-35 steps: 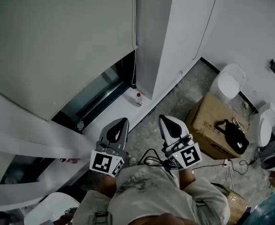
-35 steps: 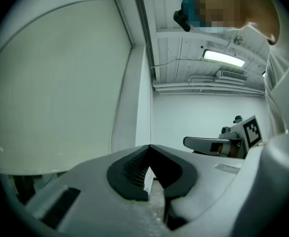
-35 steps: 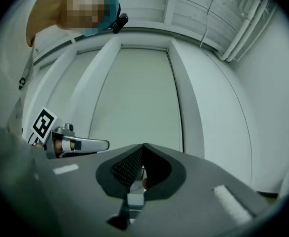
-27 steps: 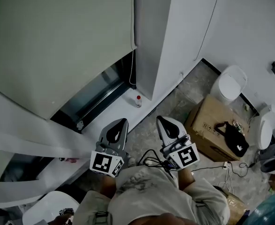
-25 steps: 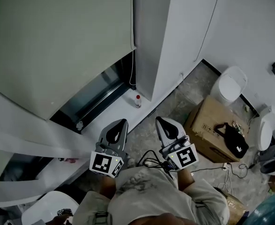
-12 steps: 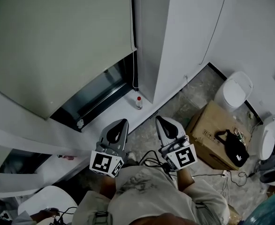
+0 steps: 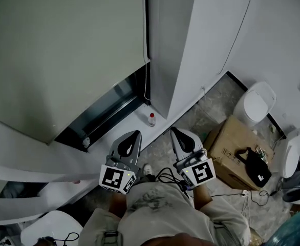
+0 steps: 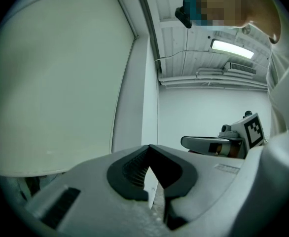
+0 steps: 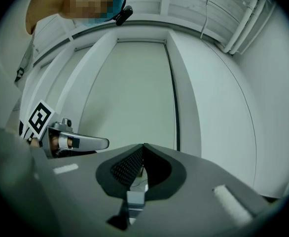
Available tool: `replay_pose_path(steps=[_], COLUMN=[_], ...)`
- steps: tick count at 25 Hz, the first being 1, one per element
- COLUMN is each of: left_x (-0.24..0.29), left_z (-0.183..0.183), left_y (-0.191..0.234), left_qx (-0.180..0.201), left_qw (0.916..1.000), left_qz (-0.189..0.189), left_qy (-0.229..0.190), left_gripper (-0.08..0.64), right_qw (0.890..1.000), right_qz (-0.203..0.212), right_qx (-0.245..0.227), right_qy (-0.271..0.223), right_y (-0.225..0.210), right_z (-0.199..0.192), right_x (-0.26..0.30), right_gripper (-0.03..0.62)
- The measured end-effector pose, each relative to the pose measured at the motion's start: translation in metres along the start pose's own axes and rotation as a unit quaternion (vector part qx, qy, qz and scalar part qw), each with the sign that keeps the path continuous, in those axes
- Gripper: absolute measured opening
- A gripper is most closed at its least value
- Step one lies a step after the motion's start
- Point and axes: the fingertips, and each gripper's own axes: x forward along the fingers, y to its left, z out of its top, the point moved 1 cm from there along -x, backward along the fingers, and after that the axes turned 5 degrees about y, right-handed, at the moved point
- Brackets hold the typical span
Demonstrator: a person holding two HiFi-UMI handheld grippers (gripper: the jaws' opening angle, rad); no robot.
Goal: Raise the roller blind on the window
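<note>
Room: white walls, speckled stone floor (image 7: 211, 99), seen from above.
Roller blind (image 7: 63, 50): pale, covers most of the window; only a dark strip of glass (image 7: 106, 109) shows under its bottom edge.
Pillar (image 7: 173, 45): white, just right of the blind.
Cardboard box (image 7: 229, 142): on the floor at right, with a black bag (image 7: 255, 165) on top.
Left gripper (image 7: 134, 135): jaws clenched together, nothing between them, well apart from the blind.
Right gripper (image 7: 174, 131): jaws likewise closed tip to tip, empty, beside the left.
Cord (image 7: 146, 83): thin, hangs at the blind's right edge.
Bottle (image 7: 151, 119): small, red-capped, upright below the cord.
</note>
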Motion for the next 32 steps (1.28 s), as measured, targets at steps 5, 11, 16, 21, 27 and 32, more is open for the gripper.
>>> replay_pose_path(steps=[5,11,16,21,27,32], left_x=[0.021,0.041,0.059,0.081,0.108,0.137], left_z=[0.007,0.011,0.014,0.018,0.016,0.016], left_y=[0.024,0.055,0.073,0.082,0.094,0.099], left_qx=[0.0,-0.005,-0.009,-0.011,-0.011,-0.011], left_qw=[0.9998,0.9994,0.9987,0.998,0.9982,0.9987], left_qz=[-0.018,-0.035,-0.05,-0.06,-0.057,-0.047], left_qy=[0.002,0.004,0.007,0.011,0.013,0.015], left_gripper=[0.005,0.005,0.005,0.005,0.005,0.005], right_qw=[1.0,0.999,0.998,0.998,0.998,0.998], right_qz=[-0.016,-0.032,-0.051,-0.063,-0.059,-0.049], right_qx=[-0.001,-0.003,-0.006,-0.01,-0.01,-0.005], right_qy=[0.009,0.024,0.025,0.026,0.03,0.033], right_y=[-0.011,-0.019,-0.029,-0.047,-0.068,-0.095], right_z=[0.005,0.002,0.005,0.008,0.002,-0.003], right_x=[0.031,0.065,0.084,0.096,0.117,0.132], right_gripper=[0.011,0.011,0.011,0.011,0.011,0.011])
